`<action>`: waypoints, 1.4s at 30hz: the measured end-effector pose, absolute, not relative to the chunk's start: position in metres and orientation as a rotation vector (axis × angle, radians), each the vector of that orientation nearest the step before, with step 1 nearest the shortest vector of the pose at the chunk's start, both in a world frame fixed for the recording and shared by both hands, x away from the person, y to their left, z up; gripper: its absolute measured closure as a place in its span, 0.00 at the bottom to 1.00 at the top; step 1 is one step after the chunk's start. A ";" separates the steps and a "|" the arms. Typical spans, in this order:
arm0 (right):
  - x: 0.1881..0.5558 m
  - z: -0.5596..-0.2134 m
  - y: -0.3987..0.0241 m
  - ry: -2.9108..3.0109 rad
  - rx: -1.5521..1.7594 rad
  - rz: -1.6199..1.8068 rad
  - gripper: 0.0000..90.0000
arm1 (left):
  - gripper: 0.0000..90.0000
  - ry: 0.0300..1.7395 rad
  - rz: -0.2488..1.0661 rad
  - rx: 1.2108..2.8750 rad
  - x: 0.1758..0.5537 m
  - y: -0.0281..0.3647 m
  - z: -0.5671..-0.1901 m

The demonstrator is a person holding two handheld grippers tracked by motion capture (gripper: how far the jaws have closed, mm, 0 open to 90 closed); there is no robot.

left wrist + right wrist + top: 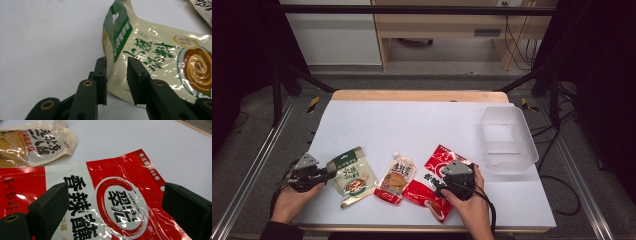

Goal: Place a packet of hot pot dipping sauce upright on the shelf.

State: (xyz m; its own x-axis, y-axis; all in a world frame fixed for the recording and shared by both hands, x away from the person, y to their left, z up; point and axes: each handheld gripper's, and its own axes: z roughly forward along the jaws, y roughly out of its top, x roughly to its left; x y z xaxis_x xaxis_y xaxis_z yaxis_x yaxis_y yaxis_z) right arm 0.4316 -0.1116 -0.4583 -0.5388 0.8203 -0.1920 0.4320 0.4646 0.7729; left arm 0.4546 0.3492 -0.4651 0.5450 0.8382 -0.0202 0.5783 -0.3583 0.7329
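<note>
Three snack pouches lie in a row at the table's front. My left gripper (331, 175) (117, 63) points right at the cream-and-green pouch (354, 175) (160, 50). Its jaws stand a narrow gap apart astride the pouch's near left edge, and the pads do not clearly press on it. My right gripper (439, 187) (115, 192) hovers low over the red-and-white pouch (437, 160) (100, 175), jaws wide open, one on each side of the printed round logo. Between the two pouches lies a cream spouted pouch (397, 177) (32, 140), touched by neither gripper.
A clear plastic tub (508, 135) stands empty at the table's right edge. The white table top (412, 120) stretches bare behind the pouches. Metal frame rails run along both sides, and cables trail on the floor at the right.
</note>
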 end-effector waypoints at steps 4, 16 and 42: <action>0.432 -0.458 -0.113 2.158 1.040 0.917 0.09 | 0.86 1.139 0.464 2.082 0.456 0.349 -0.466; 0.433 -0.460 -0.109 2.179 1.024 0.901 0.09 | 1.00 1.123 0.464 2.112 0.455 0.351 -0.463; 0.431 -0.457 -0.110 2.197 1.001 0.921 0.09 | 1.00 0.829 0.630 2.026 0.412 0.330 -0.373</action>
